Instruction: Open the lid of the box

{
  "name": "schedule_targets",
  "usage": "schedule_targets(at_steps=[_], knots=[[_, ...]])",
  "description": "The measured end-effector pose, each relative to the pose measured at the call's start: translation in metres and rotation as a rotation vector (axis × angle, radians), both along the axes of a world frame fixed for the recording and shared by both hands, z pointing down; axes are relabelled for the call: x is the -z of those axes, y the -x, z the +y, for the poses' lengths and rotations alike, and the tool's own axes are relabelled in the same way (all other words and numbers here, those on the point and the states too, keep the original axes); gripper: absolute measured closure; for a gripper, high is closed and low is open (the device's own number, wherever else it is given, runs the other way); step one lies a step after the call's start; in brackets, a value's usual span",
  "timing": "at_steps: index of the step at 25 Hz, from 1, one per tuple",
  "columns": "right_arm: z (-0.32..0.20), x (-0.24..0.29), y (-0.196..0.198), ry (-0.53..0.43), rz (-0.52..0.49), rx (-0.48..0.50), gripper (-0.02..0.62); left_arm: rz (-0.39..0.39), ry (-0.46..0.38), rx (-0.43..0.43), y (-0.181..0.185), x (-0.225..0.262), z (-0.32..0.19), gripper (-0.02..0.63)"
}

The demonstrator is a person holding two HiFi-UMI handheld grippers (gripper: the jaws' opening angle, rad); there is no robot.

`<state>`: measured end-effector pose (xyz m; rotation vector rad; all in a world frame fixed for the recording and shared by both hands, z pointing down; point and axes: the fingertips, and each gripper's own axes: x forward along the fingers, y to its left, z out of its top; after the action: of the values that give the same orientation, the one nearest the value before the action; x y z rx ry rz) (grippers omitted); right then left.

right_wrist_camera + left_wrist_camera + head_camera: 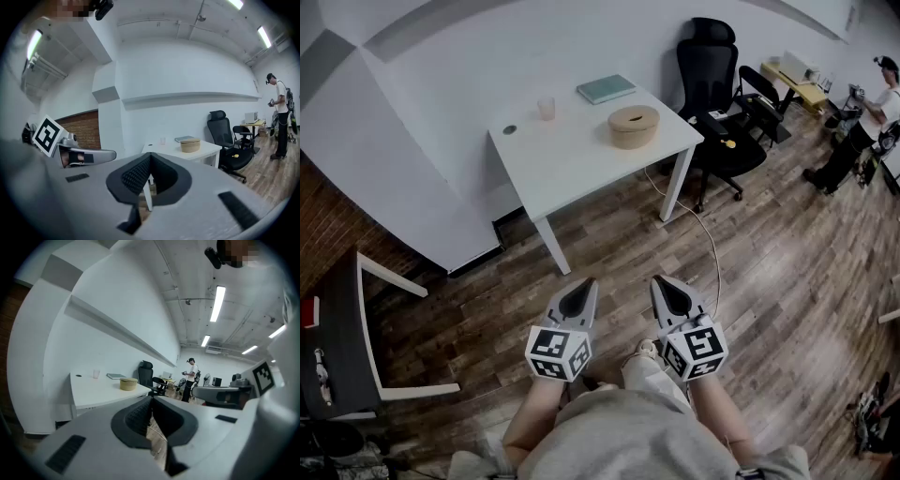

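A round tan box [634, 126] with its lid on stands on the white table [572, 159], toward the right end. It shows small in the left gripper view as the box [128, 383] and in the right gripper view as the box [190, 145]. My left gripper [584, 291] and right gripper [667, 286] are held side by side over the wooden floor, well short of the table. Both are shut with nothing between the jaws. The left gripper [151, 405] and the right gripper [150, 160] point roughly level toward the table.
On the table also lie a teal book [606, 88], a clear cup [546, 108] and a small dark disc [509, 129]. A black office chair [712, 89] stands right of the table, a cable [709, 234] runs over the floor. A person [861, 127] stands far right. A white-framed chair [356, 337] is at left.
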<state>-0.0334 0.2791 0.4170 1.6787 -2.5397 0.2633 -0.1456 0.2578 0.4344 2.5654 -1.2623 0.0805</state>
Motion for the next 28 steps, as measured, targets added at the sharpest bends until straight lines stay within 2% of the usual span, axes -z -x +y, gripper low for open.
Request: schedule_targets(at_steps=[5, 13, 22, 28], knots=[[0.035, 0.003, 0.030, 0.001, -0.004, 0.007, 0.594, 0.007, 0.004, 0.028, 0.032, 0.001, 0.026, 0.597], [0.068, 0.012, 0.051, -0.026, 0.003, 0.007, 0.594, 0.023, -0.022, 0.015, 0.050, 0.010, 0.060, 0.597], [0.076, 0.007, 0.051, -0.013, -0.004, -0.003, 0.594, 0.035, -0.010, 0.003, 0.050, 0.004, 0.068, 0.597], [0.052, 0.002, 0.024, -0.007, -0.016, -0.003, 0.594, 0.026, -0.012, 0.001, 0.023, 0.001, 0.047, 0.597]])
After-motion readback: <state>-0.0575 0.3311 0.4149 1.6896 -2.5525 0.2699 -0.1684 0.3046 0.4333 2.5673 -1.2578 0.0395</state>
